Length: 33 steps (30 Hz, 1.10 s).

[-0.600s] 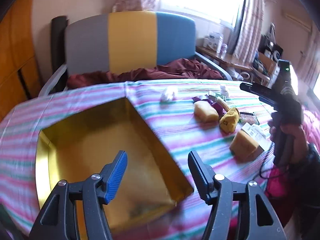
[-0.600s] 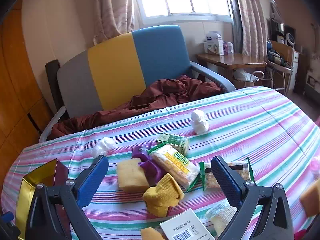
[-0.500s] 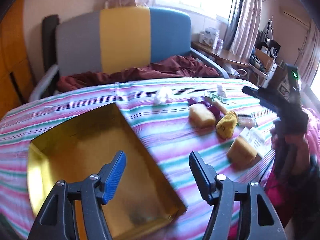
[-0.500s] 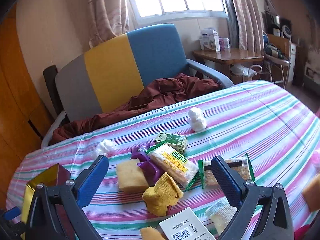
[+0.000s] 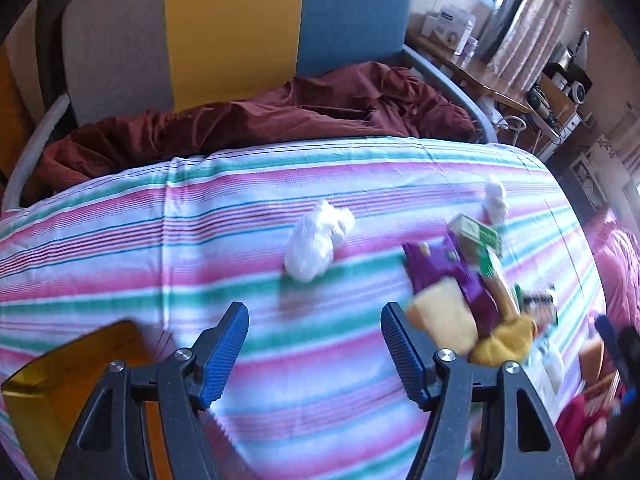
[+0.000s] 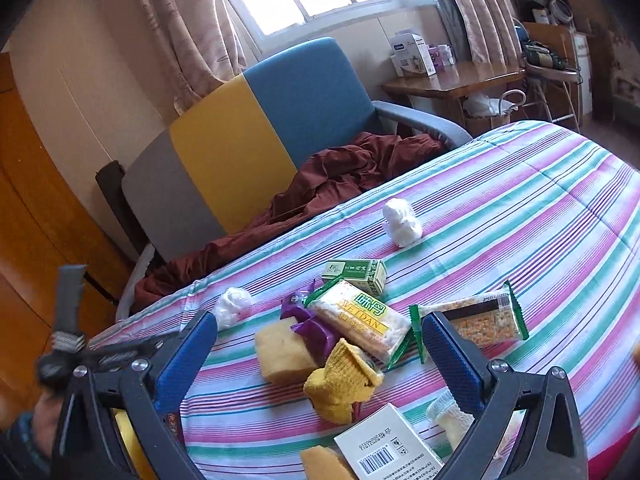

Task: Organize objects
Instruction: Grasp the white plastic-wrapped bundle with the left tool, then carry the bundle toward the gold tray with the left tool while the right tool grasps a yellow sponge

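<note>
The left hand-held gripper (image 5: 314, 354) hangs open and empty over the striped worktop (image 5: 240, 240), a gold box (image 5: 60, 376) at its 8 o'clock and a white wad (image 5: 316, 242) at 12. The right hand-held gripper (image 6: 320, 360) gapes wide, empty, above the pile: yellow sock (image 6: 340, 380), sponge (image 6: 282, 354), cracker pack (image 6: 360, 320).

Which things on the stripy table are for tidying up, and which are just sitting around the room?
For tidying: gold box, white wads, green carton, cracker packet, snack bar, purple wrapper, sponge, yellow sock, barcode box.

Just lying about: armchair, maroon cloth, side desk, curtains.
</note>
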Tool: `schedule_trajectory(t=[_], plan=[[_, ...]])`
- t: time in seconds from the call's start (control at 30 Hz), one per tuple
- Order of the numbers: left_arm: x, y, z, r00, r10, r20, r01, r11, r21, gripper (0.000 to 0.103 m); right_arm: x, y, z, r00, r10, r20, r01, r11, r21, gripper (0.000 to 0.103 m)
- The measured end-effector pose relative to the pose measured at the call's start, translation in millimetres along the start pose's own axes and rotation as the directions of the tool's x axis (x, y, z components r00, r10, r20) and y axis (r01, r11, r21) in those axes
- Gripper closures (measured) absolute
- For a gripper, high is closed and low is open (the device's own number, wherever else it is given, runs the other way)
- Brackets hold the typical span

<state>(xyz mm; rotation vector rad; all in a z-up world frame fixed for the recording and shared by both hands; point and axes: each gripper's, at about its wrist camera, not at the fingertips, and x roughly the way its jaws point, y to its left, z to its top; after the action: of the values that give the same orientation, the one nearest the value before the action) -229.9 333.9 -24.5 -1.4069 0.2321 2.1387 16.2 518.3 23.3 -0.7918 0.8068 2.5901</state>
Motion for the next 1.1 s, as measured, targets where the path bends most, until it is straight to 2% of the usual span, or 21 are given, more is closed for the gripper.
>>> schedule_trajectory(t=[0.2,0.27,0.33,0.37,0.4,0.47,0.5,0.57,0.67,0.87,1.0,1.1], plan=[[43.8,-11.7,33.8,1.000,0.005,-0.009,-0.005,0.999,0.037,0.034,7.5,-1.7,-0.8,0.999,0.030,-0.039,-0.030,0.999,0.018,0.000],[56.5,-16.9,41.9,0.999,0.028,-0.029,-0.026,0.998,0.052,0.034,8.9,-2.9,-1.1,0.998,0.034,-0.044,-0.033,0.999,0.026,0.000],[75.1,-17.8,47.1,0.997,0.064,-0.051,-0.061,0.996,0.063,0.041,10.6,-4.2,-1.2,0.998,0.040,-0.050,-0.038,0.999,0.035,0.000],[83.2,-16.9,47.3,0.994,0.088,-0.066,-0.084,0.994,0.065,0.059,11.1,-4.8,-1.2,0.998,0.040,-0.051,-0.038,0.999,0.037,0.000],[91.5,-15.5,45.6,0.991,0.105,-0.087,-0.099,0.993,0.064,0.068,11.4,-5.6,-1.2,0.998,0.036,-0.051,-0.034,0.999,0.039,0.000],[87.8,-17.5,38.4,0.996,0.088,-0.029,-0.085,0.992,0.088,0.069,11.4,-7.4,-0.1,0.999,0.023,-0.046,-0.021,0.999,0.042,0.000],[87.6,-18.8,33.4,0.997,0.072,-0.034,-0.069,0.993,0.095,0.070,11.1,-9.1,0.6,0.999,0.015,-0.040,-0.013,0.999,0.046,0.000],[82.6,-22.2,20.6,0.996,0.089,-0.003,-0.088,0.988,0.125,0.070,8.9,-14.4,3.0,1.000,0.005,-0.022,-0.004,0.998,0.069,0.000],[64.1,-27.3,0.2,0.997,0.070,0.032,-0.074,0.987,0.140,0.070,6.3,-24.8,5.9,1.000,-0.006,-0.007,0.007,0.994,0.110,0.000],[-5.2,-48.0,-45.8,0.993,-0.004,0.116,-0.019,0.980,0.196,0.070,10.6,-36.0,9.4,0.999,-0.002,-0.033,0.007,0.989,0.149,0.000],[-59.6,-57.5,-82.8,0.981,-0.075,0.177,0.036,0.975,0.218,0.070,19.8,-33.5,6.4,0.996,0.027,-0.082,-0.015,0.989,0.145,0.000],[-90.0,-60.5,-104.9,0.969,-0.095,0.228,0.040,0.971,0.236,0.070,29.0,-29.0,2.7,0.992,0.027,-0.125,-0.012,0.993,0.121,0.000]])
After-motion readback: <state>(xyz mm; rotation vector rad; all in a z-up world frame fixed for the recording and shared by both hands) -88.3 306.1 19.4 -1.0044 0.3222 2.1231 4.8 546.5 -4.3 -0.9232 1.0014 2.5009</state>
